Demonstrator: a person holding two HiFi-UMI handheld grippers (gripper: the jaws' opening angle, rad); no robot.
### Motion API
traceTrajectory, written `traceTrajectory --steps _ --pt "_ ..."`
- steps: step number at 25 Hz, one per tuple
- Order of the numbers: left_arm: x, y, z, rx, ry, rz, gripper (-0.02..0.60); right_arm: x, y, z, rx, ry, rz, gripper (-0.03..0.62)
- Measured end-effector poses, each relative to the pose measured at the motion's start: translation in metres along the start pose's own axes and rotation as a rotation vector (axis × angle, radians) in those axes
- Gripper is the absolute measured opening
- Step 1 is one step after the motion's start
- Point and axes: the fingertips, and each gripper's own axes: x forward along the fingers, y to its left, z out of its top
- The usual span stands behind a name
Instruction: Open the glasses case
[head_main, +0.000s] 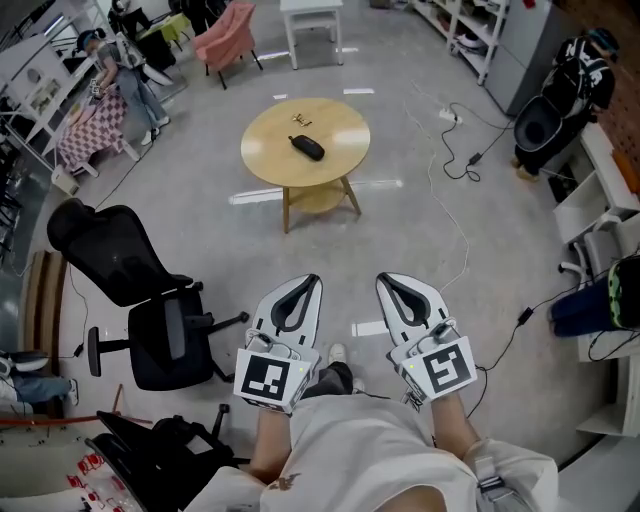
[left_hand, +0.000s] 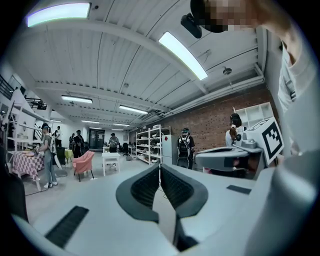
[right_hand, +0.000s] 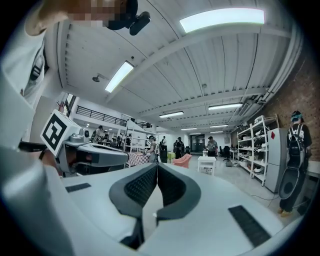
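Note:
A dark glasses case (head_main: 307, 147) lies on a round wooden table (head_main: 275, 158) far ahead of me in the head view. Beside it sits a small dark object (head_main: 301, 121). My left gripper (head_main: 316, 279) and right gripper (head_main: 380, 279) are held side by side near my body, well short of the table, pointing level. Both have their jaws shut with nothing between them. In the left gripper view the left gripper (left_hand: 160, 165) tips meet; in the right gripper view the right gripper (right_hand: 157, 164) tips meet too. The case does not show in either gripper view.
A black office chair (head_main: 140, 300) stands at my left. Cables (head_main: 455, 215) run across the floor right of the table. A pink chair (head_main: 228, 35) and a white table (head_main: 311, 22) stand beyond. Shelves line the right wall. Several people stand in the room.

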Motion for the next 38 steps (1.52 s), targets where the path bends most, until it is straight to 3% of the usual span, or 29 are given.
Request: traceTrajectory --steps 10,23,29,38 --pt "0.037 0.065 0.003 0.007 -0.001 -0.029 0.026 0.073 -0.011 0.003 -0.022 0.013 -0.013 0.021" --pt "0.084 0.099 0.005 -0.009 -0.015 -0.080 0.026 0.122 -0.041 0.001 -0.044 0.042 -0.058 0.021" --pt "0.119 0.106 0.000 -0.016 -0.006 -0.064 0.026 0.141 -0.073 -0.008 -0.030 0.044 -0.044 0.021" --pt "0.186 0.128 0.002 -0.015 0.007 0.018 0.026 0.186 -0.139 -0.017 -0.017 0.044 0.014 0.021"
